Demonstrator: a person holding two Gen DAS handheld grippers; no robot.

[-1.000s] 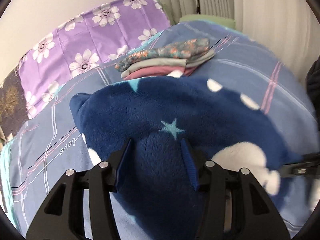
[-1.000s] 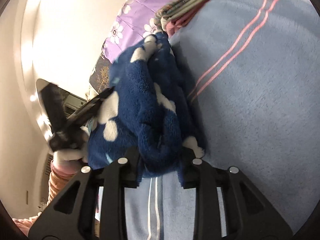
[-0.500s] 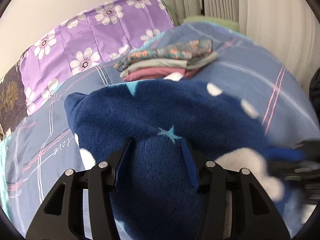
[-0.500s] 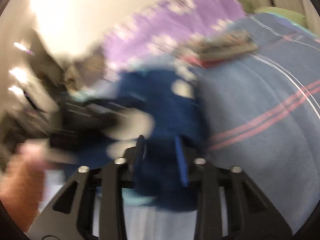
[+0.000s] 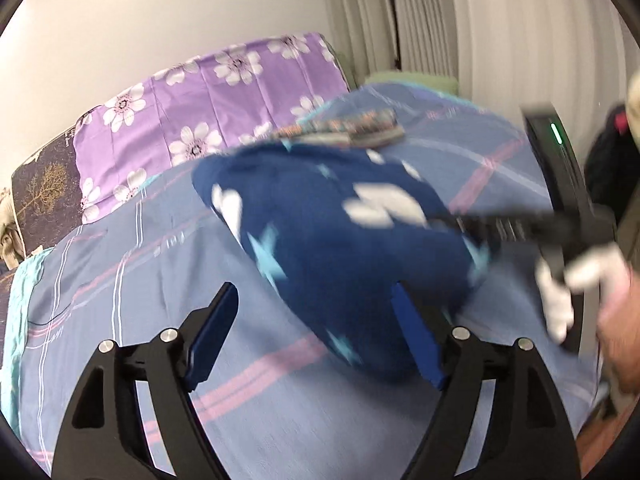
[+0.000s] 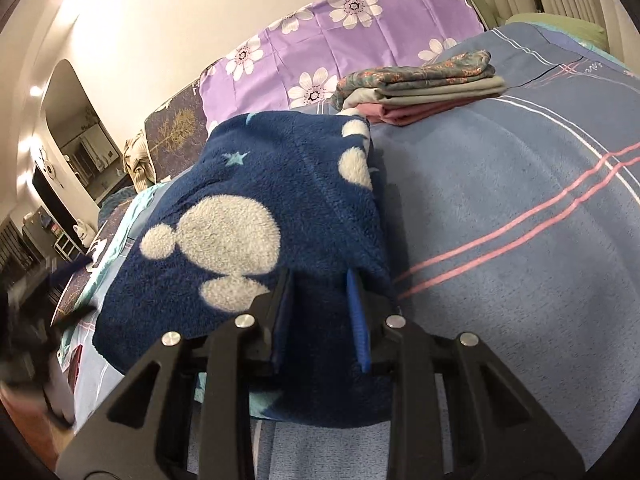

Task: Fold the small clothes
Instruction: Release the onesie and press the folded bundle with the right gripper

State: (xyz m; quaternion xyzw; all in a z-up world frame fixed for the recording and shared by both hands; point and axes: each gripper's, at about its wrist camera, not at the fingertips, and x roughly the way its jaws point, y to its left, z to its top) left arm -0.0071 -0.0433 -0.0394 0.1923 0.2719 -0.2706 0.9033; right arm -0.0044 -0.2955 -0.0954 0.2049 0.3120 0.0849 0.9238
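While folded, fleece [image 6: 276, 208] between right tongs [image 6: 320, 312]

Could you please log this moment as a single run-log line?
left gripper: open, off garment | right gripper: shut on blue fleece garment | garment: folded, on bed | folded stack: behind it

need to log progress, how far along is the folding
Done: three folded pieces sit in a stack on the bed. In hand: the blue fleece garment, doubled over, clamped by the right gripper; the left gripper is open. Left: finishing it and stacking it.
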